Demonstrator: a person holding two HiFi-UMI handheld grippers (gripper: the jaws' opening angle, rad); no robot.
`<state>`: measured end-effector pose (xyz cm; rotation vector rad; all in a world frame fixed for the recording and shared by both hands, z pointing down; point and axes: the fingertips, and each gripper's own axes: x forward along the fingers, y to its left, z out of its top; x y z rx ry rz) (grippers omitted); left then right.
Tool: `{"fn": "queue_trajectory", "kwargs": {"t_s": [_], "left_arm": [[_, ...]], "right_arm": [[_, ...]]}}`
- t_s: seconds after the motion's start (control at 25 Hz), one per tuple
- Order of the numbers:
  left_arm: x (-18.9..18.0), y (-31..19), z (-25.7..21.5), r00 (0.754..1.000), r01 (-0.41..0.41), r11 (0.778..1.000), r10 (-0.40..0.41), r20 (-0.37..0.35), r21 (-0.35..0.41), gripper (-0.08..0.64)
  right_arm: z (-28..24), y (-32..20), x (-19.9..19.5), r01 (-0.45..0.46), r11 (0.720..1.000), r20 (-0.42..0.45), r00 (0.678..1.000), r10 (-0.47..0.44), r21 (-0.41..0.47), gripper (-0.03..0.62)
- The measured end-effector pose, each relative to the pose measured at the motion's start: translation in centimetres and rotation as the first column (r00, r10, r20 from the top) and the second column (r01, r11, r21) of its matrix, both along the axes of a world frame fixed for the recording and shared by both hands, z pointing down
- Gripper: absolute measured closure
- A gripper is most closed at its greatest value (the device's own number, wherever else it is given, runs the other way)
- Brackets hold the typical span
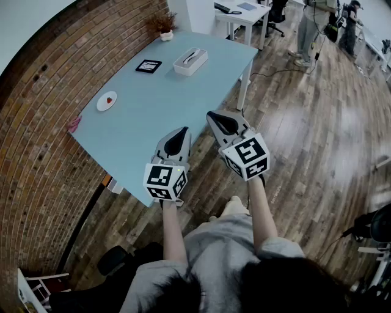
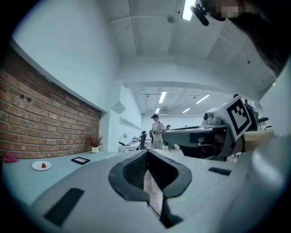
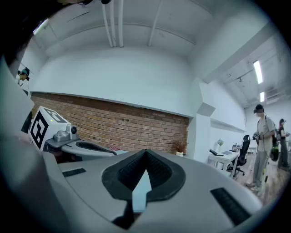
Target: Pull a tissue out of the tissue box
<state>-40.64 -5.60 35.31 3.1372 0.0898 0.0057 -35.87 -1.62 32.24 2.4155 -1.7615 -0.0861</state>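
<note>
The white tissue box lies at the far end of the light blue table, with a tissue showing in its top slot. Both grippers hover over the table's near right edge, well short of the box. My left gripper is shut with nothing between its jaws, which meet at the tip. To its right, my right gripper is also shut and empty. Neither gripper view shows the box.
A black framed tablet lies left of the box, and a white plate with a small red thing sits nearer the brick wall. A potted plant stands at the far corner. A person stands on the wooden floor beyond, near white desks.
</note>
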Motion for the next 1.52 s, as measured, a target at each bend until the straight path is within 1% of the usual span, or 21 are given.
{"fn": "queue_trajectory", "kwargs": {"t_s": [0.24, 0.32, 0.52, 0.72, 0.88, 0.96, 1.08, 1.24, 1.4, 1.52], "left_arm": [[0.6, -0.1, 0.6, 1.0, -0.005, 1.0, 0.004, 0.017, 0.021, 0.557], [0.9, -0.2, 0.4, 1.0, -0.006, 1.0, 0.006, 0.012, 0.019, 0.557], [1.6, -0.4, 0.3, 1.0, -0.002, 1.0, 0.002, 0.014, 0.009, 0.557], [3.1, -1.0, 0.2, 1.0, 0.011, 1.0, -0.011, 0.02, 0.012, 0.557], [5.7, -1.0, -0.2, 1.0, -0.006, 1.0, 0.006, 0.011, -0.012, 0.557], [7.4, -1.0, -0.5, 1.0, -0.006, 1.0, 0.006, 0.005, -0.008, 0.557], [9.9, -0.8, -0.9, 1.0, 0.006, 1.0, -0.007, 0.019, 0.003, 0.557], [12.7, -0.4, -1.8, 0.999, 0.033, 0.999, -0.033, 0.027, -0.023, 0.557], [14.8, 0.2, -1.6, 0.998, 0.053, 0.998, -0.051, 0.035, -0.039, 0.557], [15.7, 0.1, -0.4, 0.994, 0.094, 0.994, -0.091, 0.061, -0.054, 0.557]], "right_arm": [[0.2, -0.4, 0.6, -0.011, 1.0, -0.019, 1.0, 0.011, -0.016, 0.594], [0.1, -0.4, 1.0, -0.013, 1.0, -0.015, 1.0, 0.012, -0.013, 0.594], [-0.2, 0.0, 2.4, -0.006, 0.999, 0.028, 1.0, 0.005, 0.043, 0.592], [0.1, 0.5, 4.9, -0.032, 0.998, 0.044, 0.999, 0.029, 0.057, 0.592], [-0.1, 0.8, 7.8, -0.038, 0.996, 0.048, 0.998, 0.034, 0.078, 0.592], [-0.4, 0.9, 9.8, -0.043, 0.995, 0.051, 0.998, 0.039, 0.086, 0.592], [-1.7, 0.9, 13.1, -0.053, 0.995, 0.051, 0.998, 0.048, 0.088, 0.592], [-3.4, 1.3, 16.1, -0.017, 0.995, 0.066, 0.998, 0.01, 0.101, 0.592], [-2.3, 1.7, 18.3, 0.003, 0.996, 0.092, 0.996, -0.011, 0.087, 0.592], [-1.1, 2.1, 19.4, 0.029, 0.997, 0.108, 0.993, -0.037, 0.074, 0.592]]}}
